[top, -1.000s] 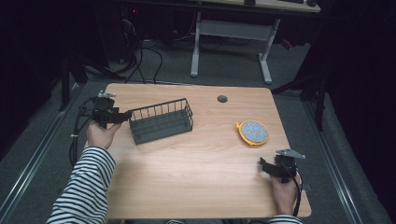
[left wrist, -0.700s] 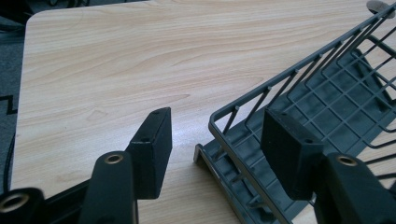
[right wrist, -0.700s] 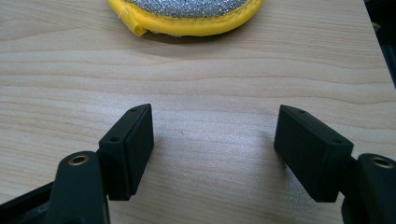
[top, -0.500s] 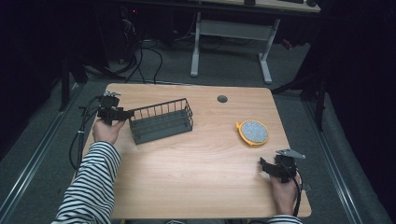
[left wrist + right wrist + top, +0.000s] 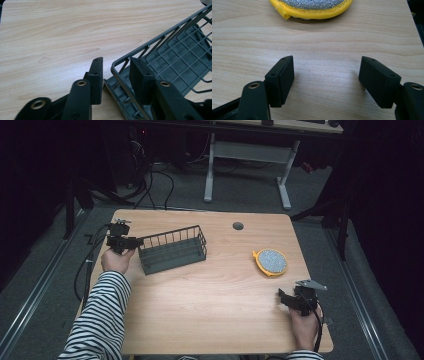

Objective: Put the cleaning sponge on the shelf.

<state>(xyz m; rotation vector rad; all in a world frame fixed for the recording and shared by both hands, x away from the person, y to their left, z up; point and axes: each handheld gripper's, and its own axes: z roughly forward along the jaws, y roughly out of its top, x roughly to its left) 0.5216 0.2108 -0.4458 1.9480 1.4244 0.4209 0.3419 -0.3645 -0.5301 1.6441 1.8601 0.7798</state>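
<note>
Basket (image 5: 172, 250) sits at table's (image 5: 210, 320) left side. My left gripper (image 5: 113, 68) has just been closing, jaws straddling its end wall. Right gripper (image 5: 327, 80) stands apart, near edge. Farther off: yellow scrubber (image 5: 270, 262).

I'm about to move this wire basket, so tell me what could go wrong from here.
1. The left gripper has just been closing on the wire basket at one thin corner rim, so the basket could twist or slip when lifted.
2. Dragged rightward, it might bump the yellow scrubber.
</note>
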